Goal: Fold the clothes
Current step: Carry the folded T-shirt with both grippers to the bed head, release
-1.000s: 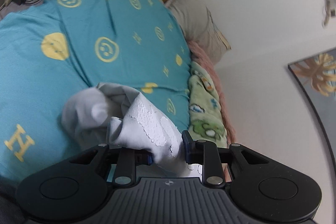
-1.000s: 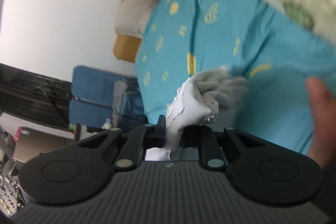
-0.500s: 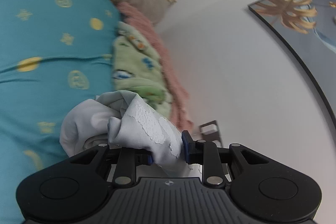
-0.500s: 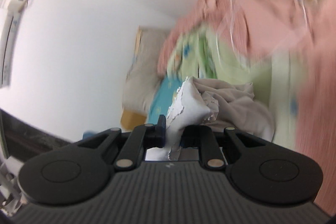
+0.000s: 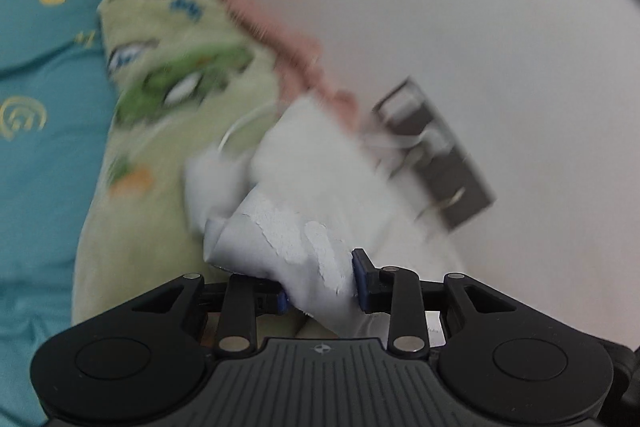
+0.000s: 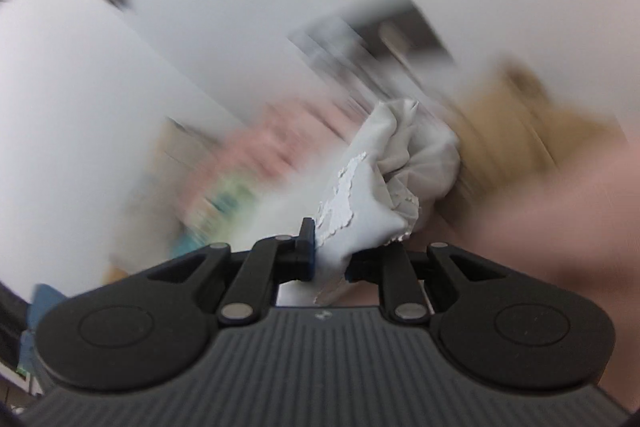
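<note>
The white garment (image 5: 304, 251) (image 6: 384, 183) was held bunched and lifted, pinched at one part by the closed left gripper (image 5: 320, 287) and at another by the closed right gripper (image 6: 330, 255), above a green blanket (image 5: 168, 115) beside the white wall (image 5: 460, 27).

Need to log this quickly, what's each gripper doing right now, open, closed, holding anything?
Left gripper: closed on a bunch of the white garment.
Right gripper: closed on bunched white garment too.
</note>
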